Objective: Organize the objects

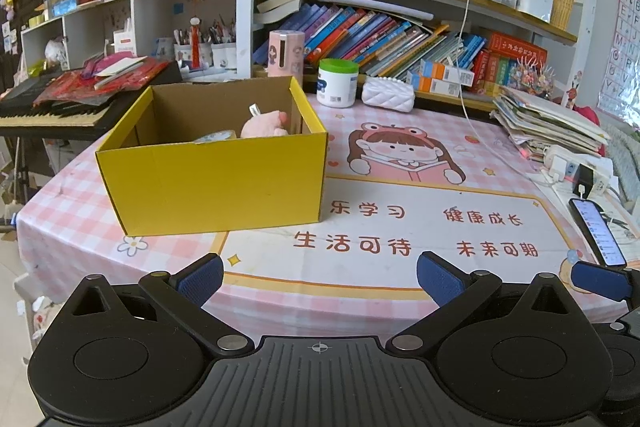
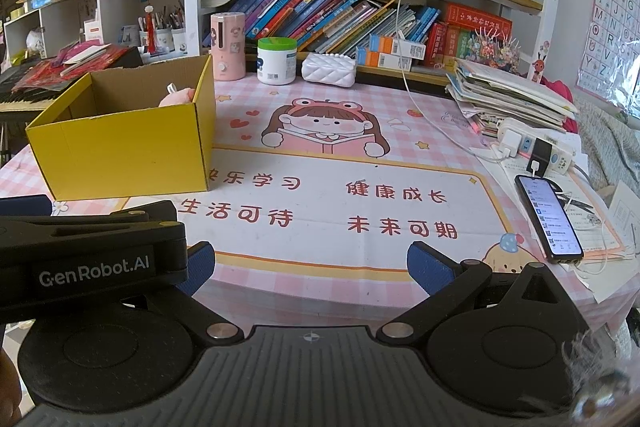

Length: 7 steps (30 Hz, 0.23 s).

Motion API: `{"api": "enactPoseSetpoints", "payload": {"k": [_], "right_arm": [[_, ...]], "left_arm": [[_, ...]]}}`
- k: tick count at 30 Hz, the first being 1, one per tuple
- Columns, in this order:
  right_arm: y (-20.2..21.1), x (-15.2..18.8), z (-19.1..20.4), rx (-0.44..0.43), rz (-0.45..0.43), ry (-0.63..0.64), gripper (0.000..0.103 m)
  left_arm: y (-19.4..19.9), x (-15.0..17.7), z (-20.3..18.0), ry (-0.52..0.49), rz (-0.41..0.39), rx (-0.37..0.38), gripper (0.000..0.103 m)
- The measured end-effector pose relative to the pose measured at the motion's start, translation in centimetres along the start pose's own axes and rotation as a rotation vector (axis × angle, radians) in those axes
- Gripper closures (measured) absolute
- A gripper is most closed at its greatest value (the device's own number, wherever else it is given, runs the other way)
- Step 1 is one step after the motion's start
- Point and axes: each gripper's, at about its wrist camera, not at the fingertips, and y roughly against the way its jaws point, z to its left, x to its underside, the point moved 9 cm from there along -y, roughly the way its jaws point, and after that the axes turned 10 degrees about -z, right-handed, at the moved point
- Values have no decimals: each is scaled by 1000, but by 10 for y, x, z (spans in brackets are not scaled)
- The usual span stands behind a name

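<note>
Left gripper [image 1: 320, 277]: jaws spread wide, blue pads well apart, nothing between them and nothing touched. It hangs above the near edge of the surface [image 1: 360, 155], which carries a pink checked cloth with a cartoon girl print.

Right gripper [image 2: 311, 265]: likewise wide open and empty, in contact with nothing. In the right wrist view the body of the left gripper crosses just to the left of it, partly covering its left pad.

Yellow cardboard box [image 1: 212, 179]: ahead and to the left of the left gripper, standing open-topped on the surface, well apart from both grippers. Inside it, against the far right corner, lies a pink plush toy [image 1: 264, 125] with a white tag; beside the toy, a pale roll-like item [image 1: 214, 137] shows only its top edge, and its identity cannot be told.

Other items: a white jar with a green lid [image 1: 337, 83] and a white quilted pouch [image 1: 388, 93] stand far ahead, at the back of the surface. A lit phone [image 2: 548, 219] lies ahead and to the right of the right gripper, near a power strip [image 2: 536, 145].
</note>
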Motion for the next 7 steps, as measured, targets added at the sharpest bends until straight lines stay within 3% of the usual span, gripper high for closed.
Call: {"api": "enactPoseSetpoints", "payload": {"k": [7], "right_arm": [[-3,0,1,-3,5,2,0]], "left_arm": [[-3,1,2,-3,1,-9,0]]}}
